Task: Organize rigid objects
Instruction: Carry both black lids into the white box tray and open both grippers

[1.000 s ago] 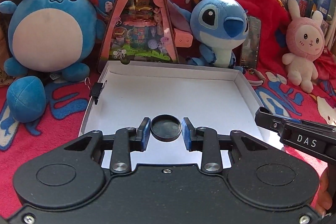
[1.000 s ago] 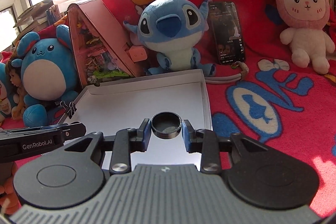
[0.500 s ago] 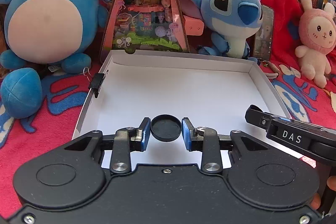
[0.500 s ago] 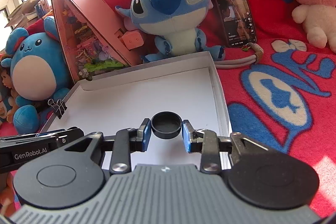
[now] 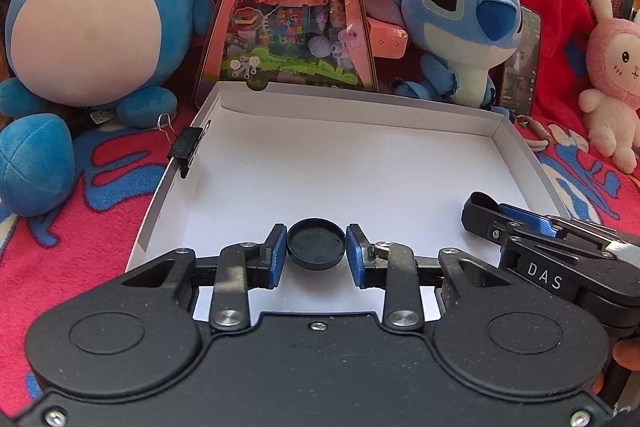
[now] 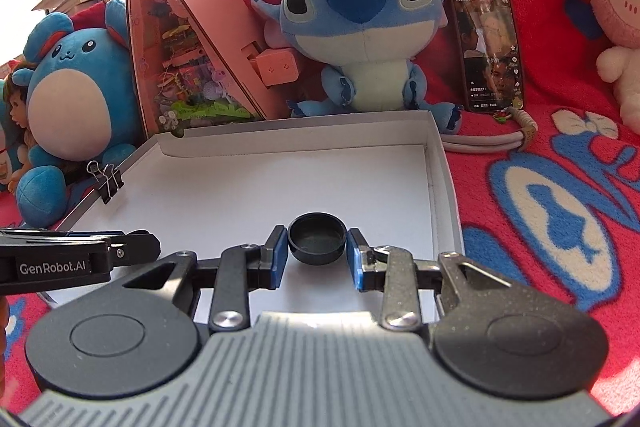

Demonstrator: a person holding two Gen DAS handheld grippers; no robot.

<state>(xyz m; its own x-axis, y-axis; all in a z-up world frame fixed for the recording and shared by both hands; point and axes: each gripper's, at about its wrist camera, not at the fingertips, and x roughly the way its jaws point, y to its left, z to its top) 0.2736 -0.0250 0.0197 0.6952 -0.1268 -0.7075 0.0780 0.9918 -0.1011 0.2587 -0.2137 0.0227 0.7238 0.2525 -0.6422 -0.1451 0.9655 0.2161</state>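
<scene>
Gripping a shallow black lid [image 5: 316, 244] between its blue pads, our left gripper [image 5: 316, 250] hangs over the near part of the white box [image 5: 516, 147]. Farther right, our right gripper [image 6: 316, 250] clamps a black cup [image 6: 317, 238] near the box's right wall. Whether either piece touches the floor, we cannot tell. Our hands are almost wholly hidden behind the gripper bodies.

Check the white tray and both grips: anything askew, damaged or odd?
Nothing damaged or spilled. The left gripper and right gripper each clamp a black round cap squarely over the white tray. Only oddity: a binder clip on its left wall.
</scene>
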